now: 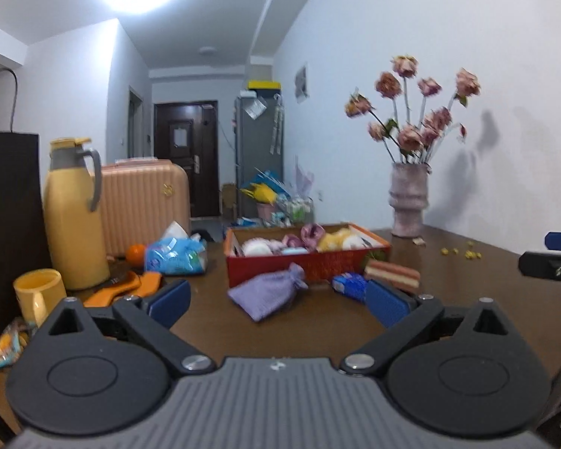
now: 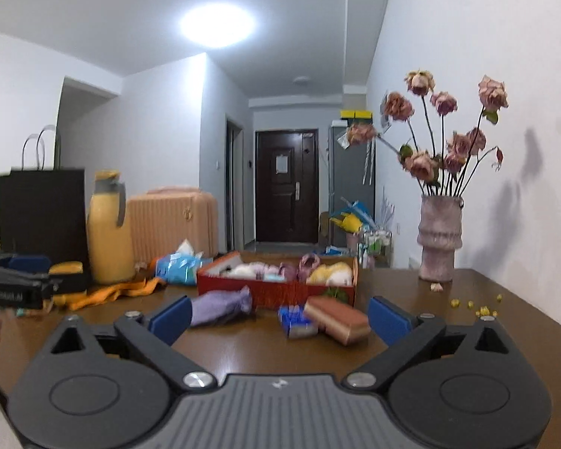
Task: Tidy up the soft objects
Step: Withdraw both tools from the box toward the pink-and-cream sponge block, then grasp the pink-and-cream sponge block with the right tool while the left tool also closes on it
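Note:
A red box [image 1: 280,267] [image 2: 276,292] on the brown table holds several soft items, white, pink, purple and yellow. In front of it lie a purple drawstring pouch [image 1: 267,293] [image 2: 220,307], a small blue packet [image 1: 349,286] [image 2: 295,320] and a pink-and-orange layered sponge [image 1: 392,275] [image 2: 338,318]. My left gripper [image 1: 278,305] is open and empty, hovering just before the pouch. My right gripper [image 2: 278,320] is open and empty, facing the packet and sponge. Each gripper shows at the edge of the other's view [image 1: 553,258] [image 2: 18,280].
A yellow thermos [image 1: 74,217] [image 2: 108,232], yellow mug [image 1: 39,293], orange [image 1: 135,253], blue tissue pack [image 1: 177,254] [image 2: 179,267], orange cloth [image 1: 125,288] [image 2: 108,293] and black paper bag [image 2: 41,209] stand left. A vase of dried roses [image 1: 409,202] [image 2: 439,239] stands at the right wall, small yellow bits [image 2: 478,308] near it.

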The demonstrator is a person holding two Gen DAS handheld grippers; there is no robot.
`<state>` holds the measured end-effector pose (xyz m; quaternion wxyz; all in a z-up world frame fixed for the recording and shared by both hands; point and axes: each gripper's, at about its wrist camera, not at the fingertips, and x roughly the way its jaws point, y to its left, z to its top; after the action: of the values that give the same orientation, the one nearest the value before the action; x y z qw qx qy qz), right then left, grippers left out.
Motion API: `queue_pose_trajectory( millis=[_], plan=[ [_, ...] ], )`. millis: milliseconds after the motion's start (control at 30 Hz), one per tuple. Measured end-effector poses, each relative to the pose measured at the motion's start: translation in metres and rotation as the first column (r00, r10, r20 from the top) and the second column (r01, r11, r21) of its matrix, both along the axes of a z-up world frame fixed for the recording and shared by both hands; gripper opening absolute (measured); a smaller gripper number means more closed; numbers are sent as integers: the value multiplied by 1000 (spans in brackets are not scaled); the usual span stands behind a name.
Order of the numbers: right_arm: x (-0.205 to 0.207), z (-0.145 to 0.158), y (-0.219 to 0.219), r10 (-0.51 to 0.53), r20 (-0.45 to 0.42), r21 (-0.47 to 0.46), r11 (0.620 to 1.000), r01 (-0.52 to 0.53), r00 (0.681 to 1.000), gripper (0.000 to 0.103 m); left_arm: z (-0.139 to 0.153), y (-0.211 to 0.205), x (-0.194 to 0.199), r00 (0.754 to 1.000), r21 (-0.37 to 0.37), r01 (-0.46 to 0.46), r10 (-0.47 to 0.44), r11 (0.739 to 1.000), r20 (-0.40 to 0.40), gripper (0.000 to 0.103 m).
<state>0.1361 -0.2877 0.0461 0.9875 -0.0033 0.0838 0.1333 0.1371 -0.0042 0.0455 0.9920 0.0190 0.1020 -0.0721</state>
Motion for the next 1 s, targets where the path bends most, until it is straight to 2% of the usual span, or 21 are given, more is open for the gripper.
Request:
queue_pose_trajectory(
  millis=[100, 233, 600, 733, 900, 1000],
  plan=[
    [-6, -9, 1, -19, -14, -8, 1000, 19, 1000, 101, -4, -2, 0, 1000, -3, 14, -14, 1000, -14, 103],
    [-4, -15, 0, -15, -28, 26, 1000, 16, 1000, 101, -6, -7, 9, 999, -7, 19, -20, 1000, -33, 103],
    [36, -37, -17, -61, -105, 75, 995, 69, 993, 102, -21, -29, 54, 992, 12, 70, -69, 997, -106, 103],
    [62, -45, -26, -78, -154, 87, 992, 92, 985, 103, -29, -47, 92, 985, 28, 109, -104, 994, -138, 103],
    [114, -54, -43, -100, -273, 146, 979, 144, 957, 103, -31, -74, 153, 975, 44, 171, -163, 984, -148, 103],
    [152, -61, -57, -92, -350, 215, 961, 176, 932, 102, -31, -89, 205, 960, -16, 203, -203, 979, -192, 102]
  ],
)
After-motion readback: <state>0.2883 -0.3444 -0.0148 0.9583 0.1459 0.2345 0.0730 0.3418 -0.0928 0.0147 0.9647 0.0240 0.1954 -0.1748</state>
